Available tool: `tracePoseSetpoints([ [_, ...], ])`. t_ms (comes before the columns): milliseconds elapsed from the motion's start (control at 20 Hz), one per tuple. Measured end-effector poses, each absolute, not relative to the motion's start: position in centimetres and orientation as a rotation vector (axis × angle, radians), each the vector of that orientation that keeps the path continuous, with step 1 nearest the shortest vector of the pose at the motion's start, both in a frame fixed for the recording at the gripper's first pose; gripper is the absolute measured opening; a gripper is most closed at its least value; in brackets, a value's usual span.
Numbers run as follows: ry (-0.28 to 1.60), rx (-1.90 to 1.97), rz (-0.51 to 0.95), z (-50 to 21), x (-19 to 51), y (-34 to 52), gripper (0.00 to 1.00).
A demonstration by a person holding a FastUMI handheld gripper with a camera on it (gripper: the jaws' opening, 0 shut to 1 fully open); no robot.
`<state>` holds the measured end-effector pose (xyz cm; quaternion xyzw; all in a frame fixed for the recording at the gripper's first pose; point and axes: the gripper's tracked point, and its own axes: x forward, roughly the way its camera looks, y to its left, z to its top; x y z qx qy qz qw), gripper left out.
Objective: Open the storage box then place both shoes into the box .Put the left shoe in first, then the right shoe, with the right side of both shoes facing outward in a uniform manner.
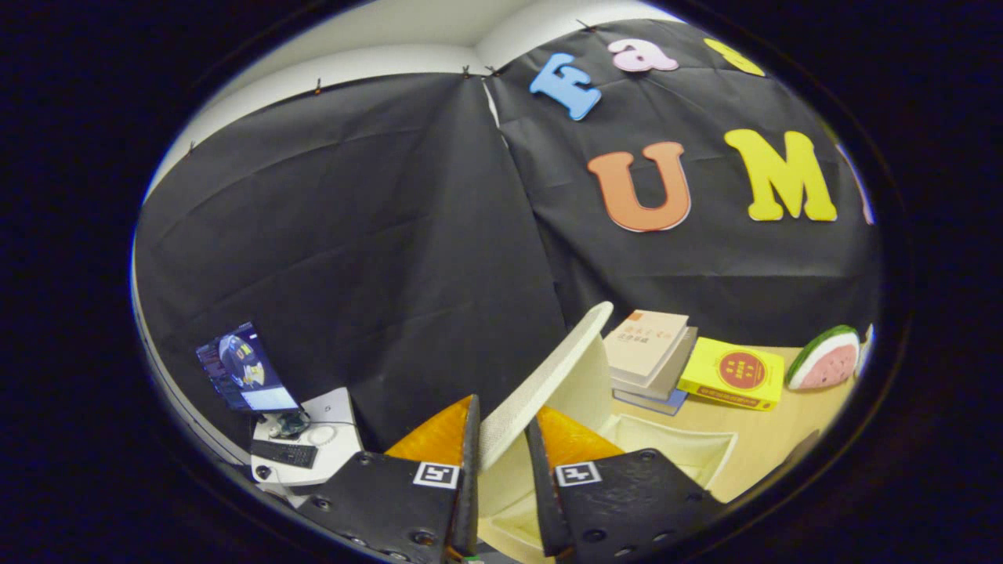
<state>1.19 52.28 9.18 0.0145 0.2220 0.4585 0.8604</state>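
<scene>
The white storage box (674, 453) stands on the wooden table just ahead of my fingers, and its inside shows pale and hollow. Its white lid (552, 372) is lifted and tilts up and away from the box toward the black wall. The lid's near edge runs down into the narrow gap between my two fingers. My gripper (501, 417) is shut on that edge, one finger pressing on each face of the lid.
Beyond the box lie a stack of books (649, 352), a yellow book (733, 374) and a watermelon-slice toy (824, 360) on the wooden table (783, 442). Off to the left, lower down, a small white stand (309, 450) carries a screen (243, 368) and a keyboard.
</scene>
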Motion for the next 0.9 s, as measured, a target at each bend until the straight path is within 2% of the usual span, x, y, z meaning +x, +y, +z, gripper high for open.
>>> tracePoseSetpoints([
  [50, 0.460, 0.006, 0.982, 8.9, 0.5, 53.6, 0.36],
  [200, 0.407, -0.047, 0.998, 8.3, -0.6, 55.0, 0.97],
  [650, 0.413, 0.020, 1.105, 9.2, -4.5, 58.0, 0.96],
  [800, 0.353, 0.009, 1.073, 9.9, -4.3, 57.1, 0.96],
  [900, 0.295, -0.020, 0.989, 10.0, -2.7, 55.2, 0.96],
])
